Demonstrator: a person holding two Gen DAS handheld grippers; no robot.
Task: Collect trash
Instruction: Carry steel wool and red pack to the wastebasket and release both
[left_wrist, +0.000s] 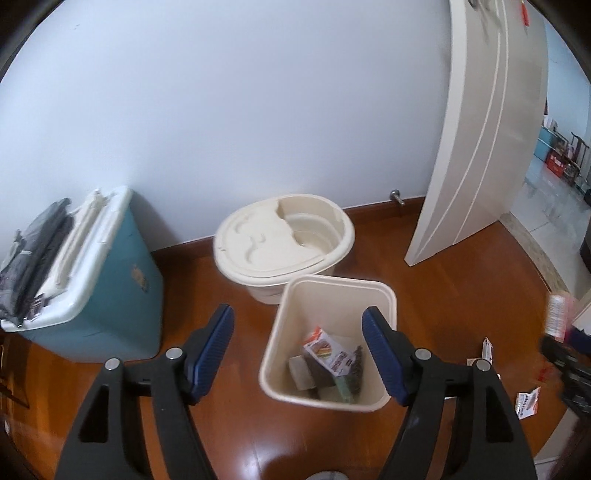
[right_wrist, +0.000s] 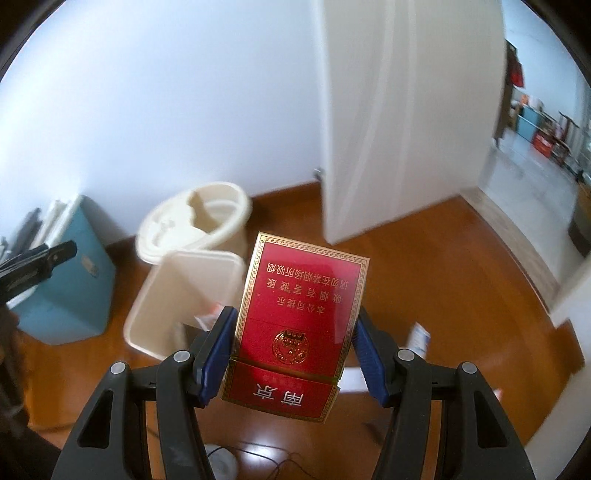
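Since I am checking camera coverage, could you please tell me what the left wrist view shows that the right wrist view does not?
Only the left wrist view looks down into the cream trash bin, showing wrappers already inside, and the small packets on the floor; the left gripper has its jaws open and empty. Only the right wrist view shows the red cigarette pack clamped in the right gripper. Both share the bin, blue cooler, round bucket and white door.

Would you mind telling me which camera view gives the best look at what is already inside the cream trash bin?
The left wrist view: it looks down into the open trash bin, showing wrappers at the bottom. In the right wrist view the bin is blurred, and the red cigarette pack hides part of it.
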